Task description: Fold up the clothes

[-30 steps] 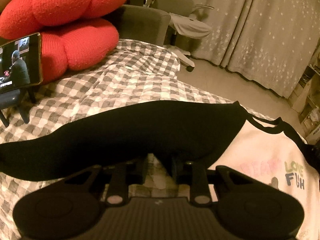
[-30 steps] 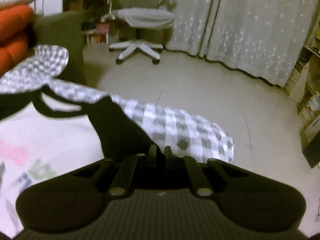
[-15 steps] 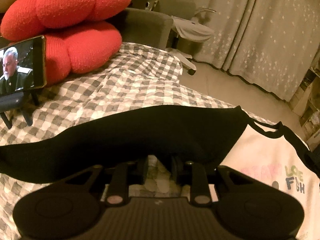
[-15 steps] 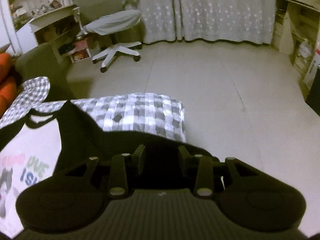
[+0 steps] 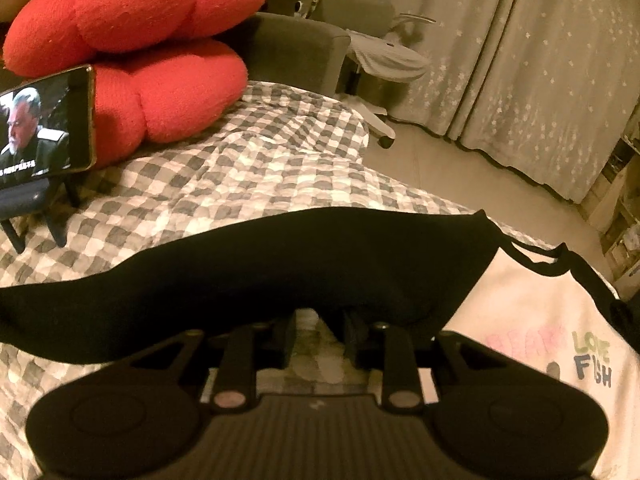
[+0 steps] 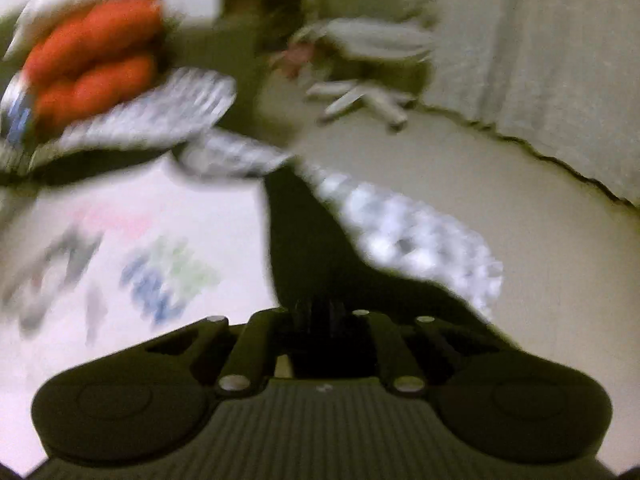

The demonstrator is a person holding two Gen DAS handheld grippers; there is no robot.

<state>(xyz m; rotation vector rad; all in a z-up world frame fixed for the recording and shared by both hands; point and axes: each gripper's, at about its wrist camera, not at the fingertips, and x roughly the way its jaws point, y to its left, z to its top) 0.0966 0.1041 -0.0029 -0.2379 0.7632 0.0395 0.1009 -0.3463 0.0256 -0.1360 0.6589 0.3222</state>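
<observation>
A white shirt (image 5: 540, 320) with black sleeves and a "LOVE FISH" print lies on the checked bed sheet (image 5: 240, 168). Its long black left sleeve (image 5: 280, 264) stretches across the left wrist view. My left gripper (image 5: 320, 320) has its fingers a little apart, their tips buried in that sleeve's lower edge, holding a fold of it. The right wrist view is blurred. There the white shirt body (image 6: 160, 208) is at the left and the other black sleeve (image 6: 304, 248) runs down into my right gripper (image 6: 320, 306), which is shut on it.
A red cushion (image 5: 152, 40) and a phone on a small stand (image 5: 44, 128) sit at the head of the bed. An office chair (image 5: 384, 56) stands by the curtains (image 5: 540, 60). The bed's edge drops to bare floor (image 6: 480, 184) on the right.
My right gripper opened over the black sleeve, then shut on it, and its view swung left and blurred. The left gripper and its sleeve have stayed in place.
</observation>
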